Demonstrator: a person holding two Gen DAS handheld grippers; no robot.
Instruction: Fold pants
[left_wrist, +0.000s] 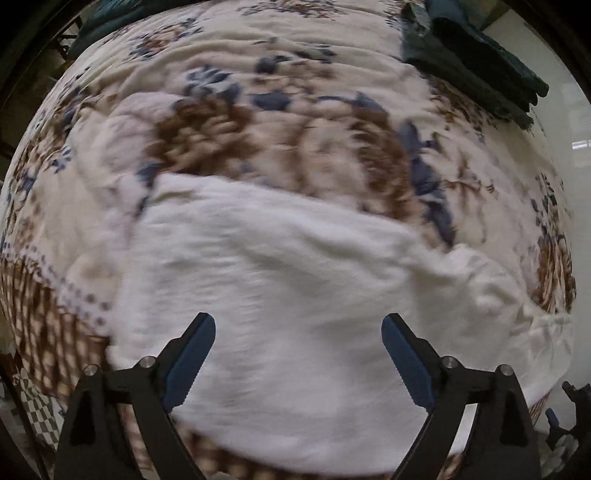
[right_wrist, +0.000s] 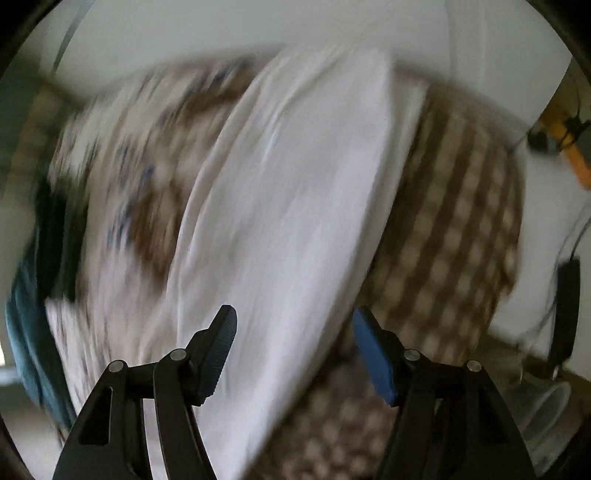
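White pants (left_wrist: 280, 280) of soft matt cloth, fleecy floral blanket (left_wrist: 280, 122) (plush-looking), matt black plastic gripper (left_wrist: 298, 332) arms

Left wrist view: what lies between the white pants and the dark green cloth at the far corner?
Only the floral blanket separates the white pants from the dark green cloth, as the left wrist view shows.

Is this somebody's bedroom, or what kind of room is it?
Probably a bedroom or other room at home. A fuzzy floral blanket covers a bed-like surface, white pants lie spread on it, and dark green folded cloth sits at the far corner. Both grippers hover open.
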